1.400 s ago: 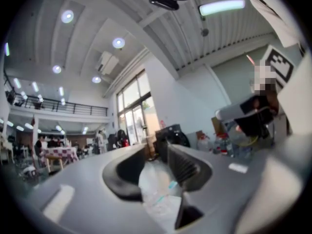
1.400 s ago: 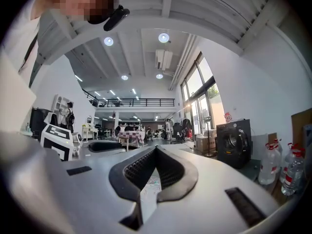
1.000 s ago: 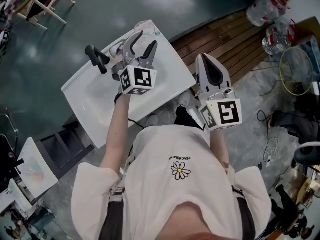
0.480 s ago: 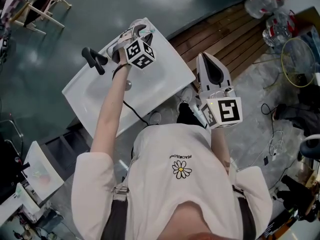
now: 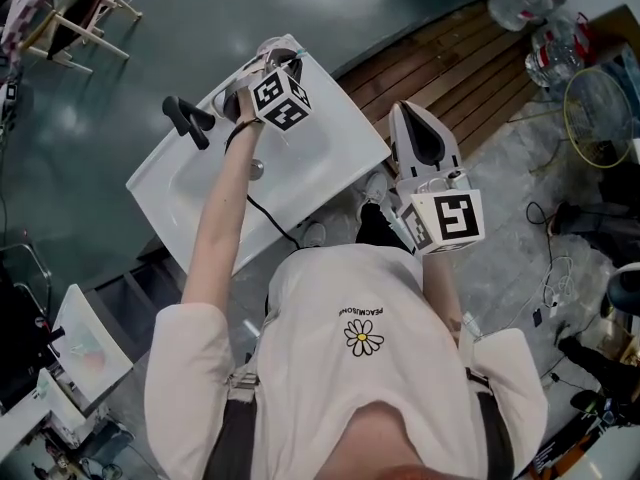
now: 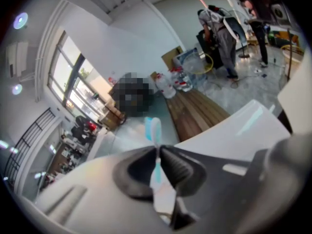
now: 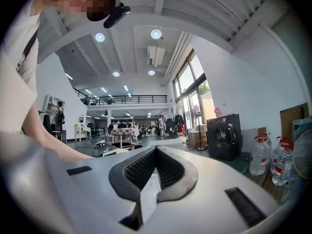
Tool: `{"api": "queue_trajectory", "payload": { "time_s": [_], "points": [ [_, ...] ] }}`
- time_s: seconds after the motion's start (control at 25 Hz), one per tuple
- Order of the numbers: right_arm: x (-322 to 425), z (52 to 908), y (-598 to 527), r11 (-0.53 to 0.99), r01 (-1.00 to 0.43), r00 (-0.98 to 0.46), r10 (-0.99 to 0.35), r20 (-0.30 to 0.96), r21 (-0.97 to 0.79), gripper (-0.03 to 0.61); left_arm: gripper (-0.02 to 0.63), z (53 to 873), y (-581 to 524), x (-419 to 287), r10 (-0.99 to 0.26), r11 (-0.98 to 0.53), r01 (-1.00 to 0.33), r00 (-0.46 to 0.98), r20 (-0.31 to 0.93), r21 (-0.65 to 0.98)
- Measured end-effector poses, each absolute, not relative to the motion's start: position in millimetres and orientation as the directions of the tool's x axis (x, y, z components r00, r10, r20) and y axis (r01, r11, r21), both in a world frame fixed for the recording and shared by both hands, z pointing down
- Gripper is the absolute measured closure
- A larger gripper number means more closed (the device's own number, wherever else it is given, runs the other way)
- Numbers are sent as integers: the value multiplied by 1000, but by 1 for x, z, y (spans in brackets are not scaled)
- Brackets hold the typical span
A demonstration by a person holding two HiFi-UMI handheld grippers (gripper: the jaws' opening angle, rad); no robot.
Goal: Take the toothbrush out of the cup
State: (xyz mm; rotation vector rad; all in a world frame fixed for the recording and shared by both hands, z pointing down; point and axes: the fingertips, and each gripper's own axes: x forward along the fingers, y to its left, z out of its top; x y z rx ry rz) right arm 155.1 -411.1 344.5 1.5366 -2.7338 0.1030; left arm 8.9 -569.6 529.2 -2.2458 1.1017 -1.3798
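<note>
Left gripper jaws closing on toothbrush neck, over white sink at upper left. Right gripper clenched, empty. Wooden decking upper right.

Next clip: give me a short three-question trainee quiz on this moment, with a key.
1. Multiple choice: what stands between the jaws of the left gripper? A) a faucet handle B) a toothbrush C) nothing
2. True or false: the right gripper grips an object.
3. Fill in: in the head view, the left gripper reaches over a white ____.

Key:
1. B. The jaws are closing on the toothbrush's neck, with the brush head above them.
2. False. Its jaws are together with nothing between them.
3. sink
</note>
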Motion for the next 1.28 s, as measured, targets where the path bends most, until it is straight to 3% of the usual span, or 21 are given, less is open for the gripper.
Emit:
{"api": "queue_trajectory", "payload": {
  "time_s": [0.24,0.64,0.96,1.28],
  "points": [
    [151,338,-402,523,-851,-524,-852,18,-44,580,583,487,-573,9,-782,-611,-518,280,557,-599],
    [126,311,-369,500,-866,-499,-864,-62,-1,580,583,337,-537,9,-868,-497,-637,385,315,-590],
    [96,298,-340,517,-856,-517,-851,-91,18,580,583,260,-459,-18,-893,-435,-792,441,91,-427],
    [74,292,-315,508,-860,-509,-853,-114,43,580,583,229,-369,-47,-903,-333,-875,404,-147,-352]
  ]
}}
